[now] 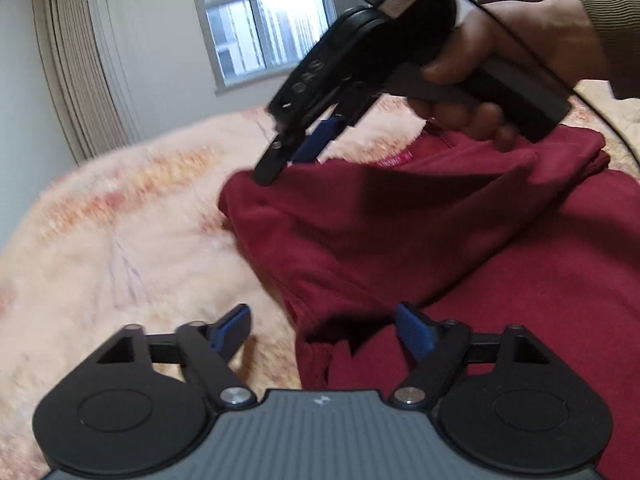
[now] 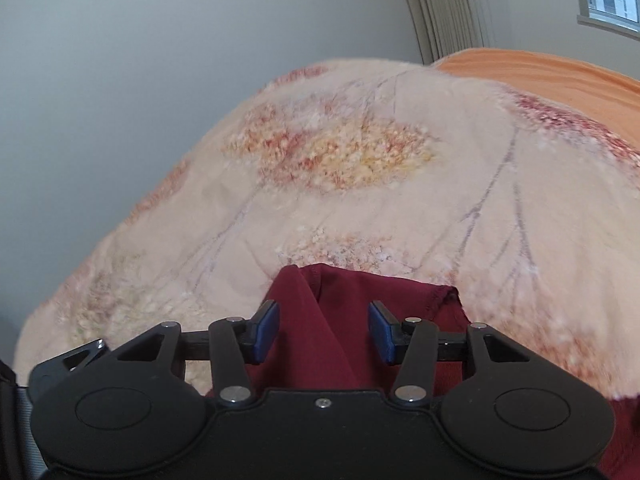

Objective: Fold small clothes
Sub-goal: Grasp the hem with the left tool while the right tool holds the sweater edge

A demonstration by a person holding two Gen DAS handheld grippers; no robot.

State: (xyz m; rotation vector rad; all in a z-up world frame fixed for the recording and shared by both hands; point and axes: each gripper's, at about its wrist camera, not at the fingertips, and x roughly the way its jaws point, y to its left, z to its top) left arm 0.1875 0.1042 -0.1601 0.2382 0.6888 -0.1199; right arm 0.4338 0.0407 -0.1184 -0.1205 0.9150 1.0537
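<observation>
Left gripper [image 1: 324, 330]: jaws spread above the maroon garment [image 1: 460, 240] on the bed [image 1: 120, 240]. Right gripper [image 2: 323, 330]: jaws spread, fold between them.

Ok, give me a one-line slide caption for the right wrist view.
Right tool open over a corner of the maroon garment on the floral blanket.
</observation>
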